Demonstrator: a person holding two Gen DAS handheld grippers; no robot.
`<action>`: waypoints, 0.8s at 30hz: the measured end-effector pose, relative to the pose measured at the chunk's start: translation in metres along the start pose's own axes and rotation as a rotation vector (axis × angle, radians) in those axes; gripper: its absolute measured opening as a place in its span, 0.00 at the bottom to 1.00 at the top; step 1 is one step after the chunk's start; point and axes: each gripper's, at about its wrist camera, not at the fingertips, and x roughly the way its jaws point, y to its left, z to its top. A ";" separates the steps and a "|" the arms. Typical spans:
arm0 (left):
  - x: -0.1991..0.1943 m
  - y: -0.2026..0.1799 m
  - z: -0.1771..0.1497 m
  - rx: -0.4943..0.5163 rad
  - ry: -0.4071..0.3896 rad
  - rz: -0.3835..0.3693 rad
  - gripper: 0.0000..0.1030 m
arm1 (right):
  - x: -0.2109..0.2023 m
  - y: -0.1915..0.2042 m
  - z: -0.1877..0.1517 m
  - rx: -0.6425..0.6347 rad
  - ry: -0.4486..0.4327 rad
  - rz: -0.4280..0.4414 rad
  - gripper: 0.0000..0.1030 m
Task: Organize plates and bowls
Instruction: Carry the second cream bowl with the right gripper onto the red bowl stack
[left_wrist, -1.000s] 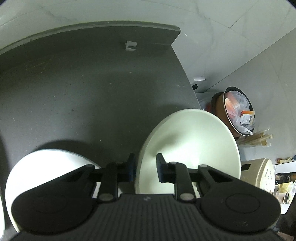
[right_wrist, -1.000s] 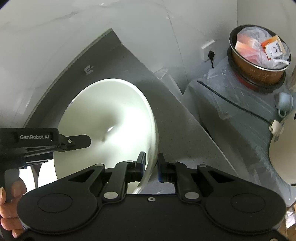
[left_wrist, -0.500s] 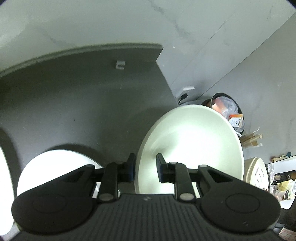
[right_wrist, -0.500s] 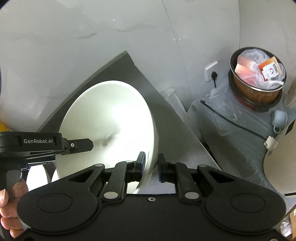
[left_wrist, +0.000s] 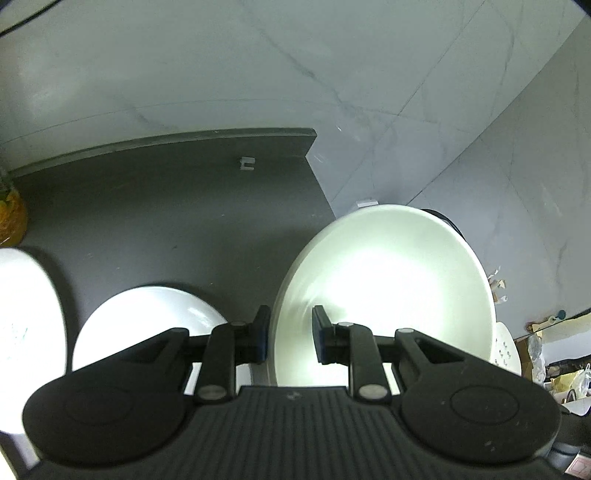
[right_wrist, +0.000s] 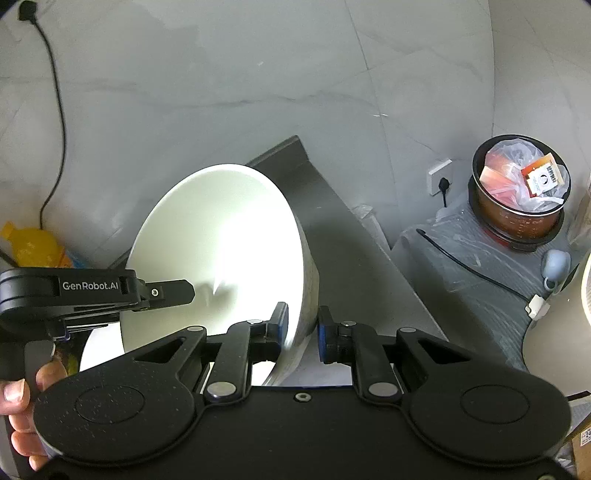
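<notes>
Carrying a white bowl tilted above the dark table, both grippers pinch its rim: right gripper and left gripper jaws closed on it. Next, I judge, comes lowering it onto the other bowl below.

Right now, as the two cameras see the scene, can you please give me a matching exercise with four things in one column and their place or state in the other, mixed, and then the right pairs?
Things:
1. white bowl
2. yellow object
3. brown bin
4. wall socket

Places or states:
A. at the far left, by the wall
B. has a black plug in it
C. rim between the fingers of the left gripper and the right gripper
D. lined with a plastic bag, with wrappers inside

Pairs: 1-C, 2-A, 3-D, 4-B
</notes>
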 end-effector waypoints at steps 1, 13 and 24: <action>-0.004 0.001 -0.002 0.000 -0.006 0.002 0.22 | -0.002 0.001 -0.001 -0.005 -0.002 0.004 0.16; -0.048 0.010 -0.037 -0.022 -0.054 0.034 0.21 | -0.028 0.014 -0.023 -0.054 -0.014 0.057 0.16; -0.077 0.022 -0.073 -0.060 -0.061 0.058 0.22 | -0.054 0.030 -0.053 -0.103 0.006 0.103 0.17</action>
